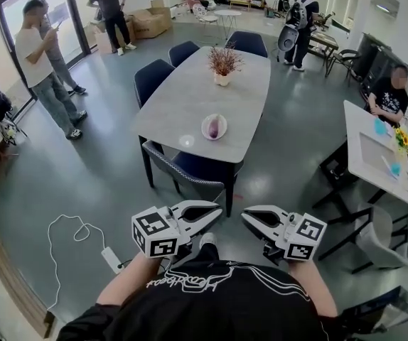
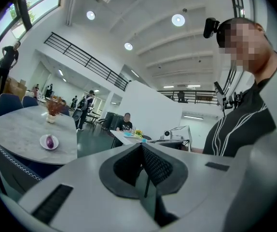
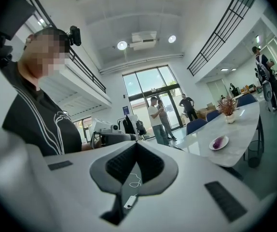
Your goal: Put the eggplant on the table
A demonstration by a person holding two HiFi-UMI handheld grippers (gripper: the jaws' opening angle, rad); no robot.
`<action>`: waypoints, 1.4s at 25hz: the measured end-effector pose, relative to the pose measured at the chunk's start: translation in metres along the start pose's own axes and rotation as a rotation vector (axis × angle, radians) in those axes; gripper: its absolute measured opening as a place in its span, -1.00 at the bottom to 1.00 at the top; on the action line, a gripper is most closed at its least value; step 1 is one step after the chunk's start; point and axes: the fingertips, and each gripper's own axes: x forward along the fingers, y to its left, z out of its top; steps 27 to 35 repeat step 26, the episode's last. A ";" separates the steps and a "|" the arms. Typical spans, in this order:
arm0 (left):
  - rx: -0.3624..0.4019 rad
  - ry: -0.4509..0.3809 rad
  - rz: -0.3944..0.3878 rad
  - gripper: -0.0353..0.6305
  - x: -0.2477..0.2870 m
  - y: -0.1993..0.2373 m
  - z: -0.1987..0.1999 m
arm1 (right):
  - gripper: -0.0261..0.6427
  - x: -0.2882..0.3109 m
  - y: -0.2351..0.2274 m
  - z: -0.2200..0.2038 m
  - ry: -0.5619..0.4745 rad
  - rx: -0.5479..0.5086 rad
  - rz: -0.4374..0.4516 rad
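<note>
While we stand well back from the table [image 1: 190, 91], we hold the left gripper [image 1: 215, 208] and right gripper [image 1: 247, 217] low in the frame. Their jaws are closed on nothing, likely because the eggplant [image 1: 215, 126] on its plate [image 1: 204, 128] at mid-frame is out of reach.

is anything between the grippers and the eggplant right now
Yes: a chair is tucked in at the table's near edge, directly between the left gripper, the right gripper and the eggplant on its plate. Nothing else visible does.
</note>
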 end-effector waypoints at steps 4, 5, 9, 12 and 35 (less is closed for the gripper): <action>0.004 0.002 -0.004 -0.87 0.000 -0.008 -0.001 | -0.90 -0.006 0.002 0.000 -0.013 0.012 -0.005; 0.004 0.004 -0.003 -0.87 0.000 -0.010 -0.001 | -0.90 -0.008 0.002 -0.001 -0.014 0.013 -0.008; -0.001 -0.006 0.003 -0.87 -0.001 -0.012 0.001 | -0.90 -0.011 0.005 0.001 -0.019 0.010 -0.010; -0.015 -0.016 0.001 -0.87 -0.001 -0.012 0.004 | -0.90 -0.012 0.006 0.003 -0.024 0.008 -0.013; -0.015 -0.009 -0.013 -0.87 0.003 -0.009 0.015 | -0.90 -0.011 0.002 0.016 -0.033 -0.009 -0.031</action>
